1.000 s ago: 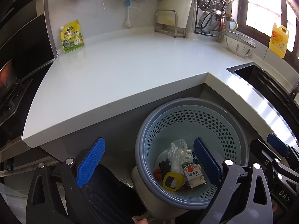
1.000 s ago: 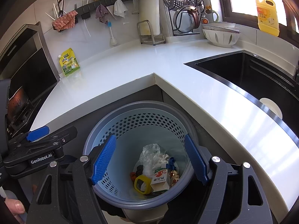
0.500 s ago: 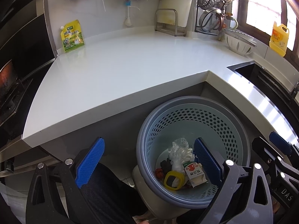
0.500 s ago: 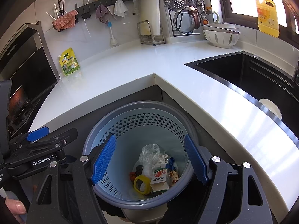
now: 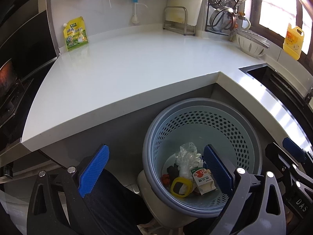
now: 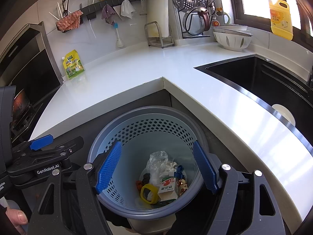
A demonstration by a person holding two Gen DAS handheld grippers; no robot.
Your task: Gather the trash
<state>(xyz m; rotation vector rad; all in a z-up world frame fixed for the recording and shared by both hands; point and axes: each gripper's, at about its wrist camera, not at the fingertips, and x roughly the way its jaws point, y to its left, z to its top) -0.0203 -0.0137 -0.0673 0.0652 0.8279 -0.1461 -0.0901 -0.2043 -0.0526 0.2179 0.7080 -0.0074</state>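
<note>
A blue-grey perforated trash basket (image 5: 225, 125) (image 6: 156, 129) stands on the floor in the counter's inner corner. Inside lie a crumpled clear plastic bag (image 5: 185, 156) (image 6: 156, 160), a small carton with red print (image 5: 203, 182) (image 6: 168, 188), a yellow ring (image 5: 181, 186) (image 6: 149, 192) and a few dark and red scraps. My left gripper (image 5: 155, 146) hangs open over the basket's left rim with nothing between its blue pads. My right gripper (image 6: 156, 143) is open above the basket's mouth, also empty. Each gripper shows at the edge of the other's view.
The white L-shaped counter (image 5: 137, 68) carries a yellow-green pouch (image 5: 75, 33) (image 6: 73, 64) by the back wall. A black sink (image 6: 264, 78), a white colander (image 6: 231, 39) and a yellow detergent bottle (image 6: 280, 19) are on the right. A dark stove sits at far left. A person's thumb (image 6: 17, 215) shows.
</note>
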